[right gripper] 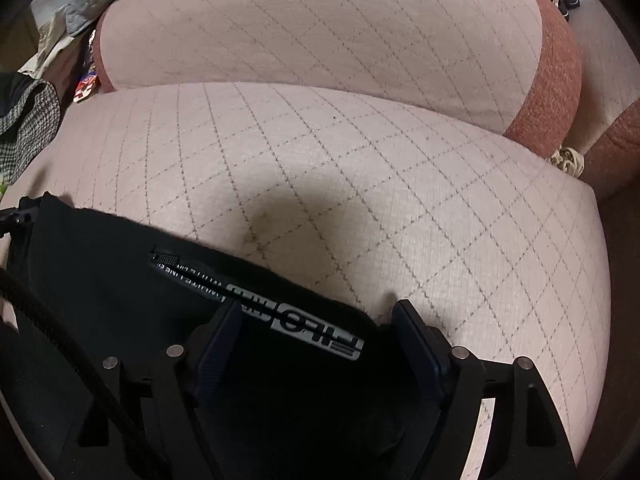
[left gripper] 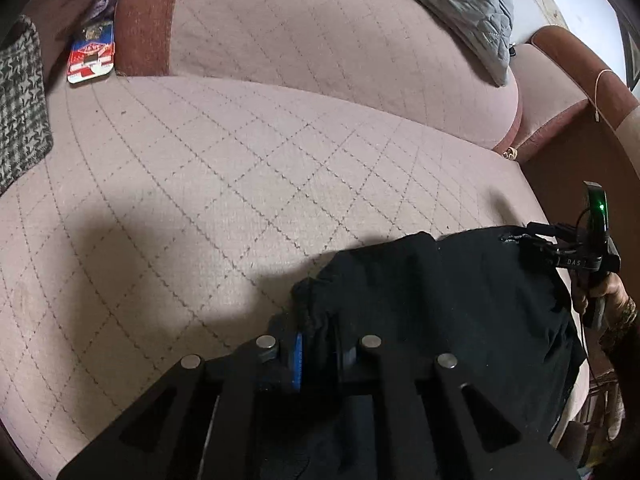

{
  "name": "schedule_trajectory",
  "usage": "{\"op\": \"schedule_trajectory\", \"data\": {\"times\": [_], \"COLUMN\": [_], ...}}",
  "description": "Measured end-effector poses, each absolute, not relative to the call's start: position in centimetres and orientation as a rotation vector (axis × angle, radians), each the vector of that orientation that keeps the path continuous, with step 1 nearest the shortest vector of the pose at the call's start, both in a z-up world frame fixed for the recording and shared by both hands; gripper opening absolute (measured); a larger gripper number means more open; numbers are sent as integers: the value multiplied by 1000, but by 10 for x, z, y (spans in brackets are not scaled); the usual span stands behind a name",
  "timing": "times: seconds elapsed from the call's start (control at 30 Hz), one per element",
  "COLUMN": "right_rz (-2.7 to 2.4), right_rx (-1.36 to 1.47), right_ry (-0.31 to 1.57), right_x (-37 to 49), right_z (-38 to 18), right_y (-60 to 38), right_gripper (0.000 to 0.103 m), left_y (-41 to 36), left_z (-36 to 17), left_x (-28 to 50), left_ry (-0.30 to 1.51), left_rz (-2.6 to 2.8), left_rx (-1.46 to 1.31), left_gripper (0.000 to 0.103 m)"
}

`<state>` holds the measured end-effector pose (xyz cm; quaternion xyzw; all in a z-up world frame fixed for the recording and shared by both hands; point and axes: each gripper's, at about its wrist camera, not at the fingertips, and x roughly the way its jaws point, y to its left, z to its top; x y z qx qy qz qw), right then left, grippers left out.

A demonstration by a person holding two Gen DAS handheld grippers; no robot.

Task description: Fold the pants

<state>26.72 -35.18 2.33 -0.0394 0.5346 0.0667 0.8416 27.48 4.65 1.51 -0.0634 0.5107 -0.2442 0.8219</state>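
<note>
Black pants lie at the front edge of a pink quilted sofa seat. My left gripper is shut on a bunched edge of the pants. In the right wrist view the pants show a zip and a grey printed label. My right gripper is open, its two fingers standing wide on either side of the labelled corner, not clamping it. The right gripper also shows in the left wrist view, at the pants' far right corner. The left gripper's tip shows at the left edge.
The sofa backrest rises behind the seat, with a red armrest at right. A houndstooth cloth and a red-blue packet lie at the left. A grey quilted blanket drapes over the backrest.
</note>
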Motion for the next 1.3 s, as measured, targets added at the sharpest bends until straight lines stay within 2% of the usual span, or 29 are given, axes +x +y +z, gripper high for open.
{"op": "schedule_trajectory", "data": {"times": [0.13,0.17,0.2,0.23,0.27,0.37,0.63,0.93,1.17,1.3], "right_rz": [135,142,161,199,221,224,171,165,173,161], "right_rx": [-113,-100,-81,-57,-46,-32,25,49,87,125], "right_ry": [1099,1102,1108,1113,1117,1129,1040,954,991,1061], "right_x": [273,274,274,272,273,266,230,128,18,-34], "right_z": [21,21,21,23,24,30,77,134,110,75], "right_y": [-341,-338,-336,-333,-333,-332,-332,-328,-317,-321], "right_gripper": [82,76,66,40,21,10,9,9,9,9], "left_y": [47,47,48,49,50,53,59,60,63,69], "left_z": [13,13,13,14,14,23,74,138,142,113], "left_x": [273,275,275,275,275,272,244,151,45,-26], "left_ry": [1087,1089,1092,1093,1090,1061,932,758,656,674], "left_rz": [-517,-517,-517,-516,-512,-489,-451,-465,-459,-459], "left_rx": [-163,-168,-174,-174,-163,-141,-93,-15,114,215], "left_gripper": [11,11,11,11,11,11,11,11,11,19]}}
